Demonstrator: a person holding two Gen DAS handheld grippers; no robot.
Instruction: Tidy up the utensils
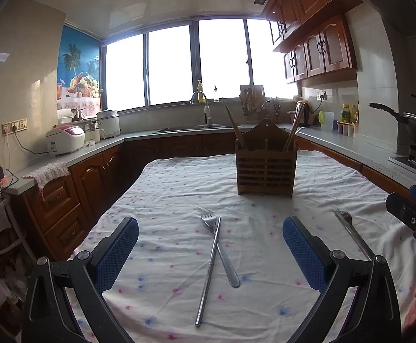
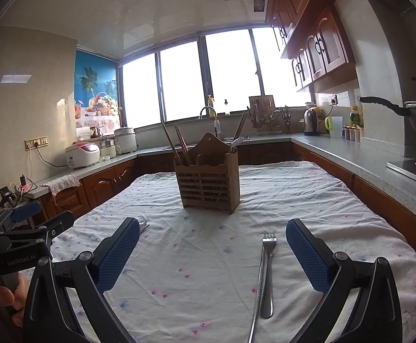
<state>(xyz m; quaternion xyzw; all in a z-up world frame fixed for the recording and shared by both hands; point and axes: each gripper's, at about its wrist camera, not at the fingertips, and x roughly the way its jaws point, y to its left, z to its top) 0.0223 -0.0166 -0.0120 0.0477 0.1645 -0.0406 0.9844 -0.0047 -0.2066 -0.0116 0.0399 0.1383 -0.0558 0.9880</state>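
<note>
While nothing is gripped yet, the nearest job is the fork crossed with a metal chopstick on the tablecloth, straight ahead of my left gripper and lying between its two blue pads; fork tines point away toward the wooden utensil holder, handle comes back toward me and angles right, chopstick long axis runs near-to-far leaning slightly left at the near end, the two cross about mid-length. Second fork with another metal stick beside it sits ahead of my right gripper, off to the right pad's side, long axes nearly straight away from me, tines far end. Both tongs spread wide, holding nothing, hovering low over the cloth, pointed at the holder. Holder stands upright mid-table, well beyond both pairs, already has chopsticks leaning in its left slot and more utensils on its right. I judge left is better lined up for the crossed pair, right for the other; the crossing means I'd pinch across the narrow width of one piece, probably the chopstick on top, though which lies over which I can't tell for sure. Right gripper's body shows at the left view's right edge, so the two are side by side, apart
</note>
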